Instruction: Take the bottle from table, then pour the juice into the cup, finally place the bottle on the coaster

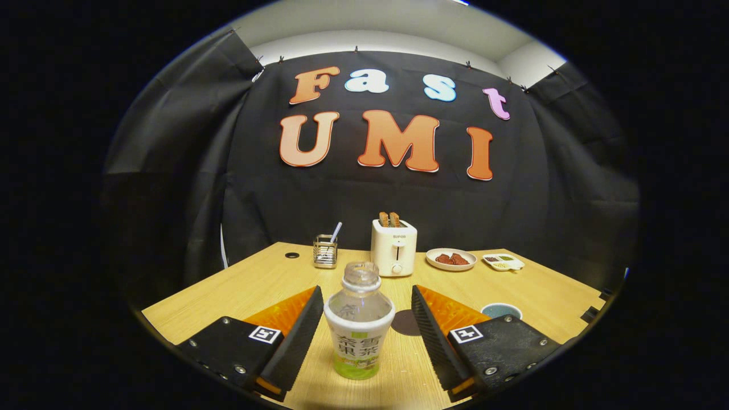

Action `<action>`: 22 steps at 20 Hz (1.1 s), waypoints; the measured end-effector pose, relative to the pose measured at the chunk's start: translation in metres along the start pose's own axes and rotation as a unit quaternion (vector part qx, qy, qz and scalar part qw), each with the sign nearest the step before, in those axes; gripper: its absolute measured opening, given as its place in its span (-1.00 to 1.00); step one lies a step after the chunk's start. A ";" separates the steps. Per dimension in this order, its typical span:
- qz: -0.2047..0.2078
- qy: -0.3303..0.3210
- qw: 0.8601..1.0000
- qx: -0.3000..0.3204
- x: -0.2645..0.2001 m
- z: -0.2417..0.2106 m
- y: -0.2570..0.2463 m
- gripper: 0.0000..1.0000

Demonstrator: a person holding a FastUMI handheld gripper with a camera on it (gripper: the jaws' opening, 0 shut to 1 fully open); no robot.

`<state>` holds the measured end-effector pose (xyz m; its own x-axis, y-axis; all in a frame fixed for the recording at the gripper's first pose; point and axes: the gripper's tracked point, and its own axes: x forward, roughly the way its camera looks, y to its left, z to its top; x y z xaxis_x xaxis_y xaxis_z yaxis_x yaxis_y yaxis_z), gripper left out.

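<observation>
A small clear bottle (359,322) with no cap and a white and green label stands upright on the wooden table (245,285). It sits between my two fingers, with a gap on each side. My gripper (364,299) is open around it. Just behind the bottle, partly hidden by the right finger (433,330), a dark round coaster (405,323) lies flat. A cup (502,311) with a pale rim shows beyond the right finger.
At the back of the table stand a white toaster (393,247) with two slices in it, a wire holder (325,251) with a utensil, a plate of food (451,259) and a small divided dish (503,262). A round hole (291,255) marks the far left corner.
</observation>
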<state>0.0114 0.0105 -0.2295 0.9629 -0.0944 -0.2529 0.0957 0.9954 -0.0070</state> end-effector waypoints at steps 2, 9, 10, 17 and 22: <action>0.007 0.018 1.000 0.011 0.006 -0.020 0.003 0.82; 0.023 0.045 0.999 0.006 0.026 -0.064 0.014 0.56; 0.024 0.047 0.999 0.002 0.028 -0.068 0.015 0.47; 0.031 0.052 0.998 0.020 0.028 -0.070 0.018 0.26; 0.076 0.057 0.988 0.122 0.030 -0.062 0.027 0.16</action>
<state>0.0270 0.0359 -0.2975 0.9377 0.0717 -0.3400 0.0240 0.9628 0.2691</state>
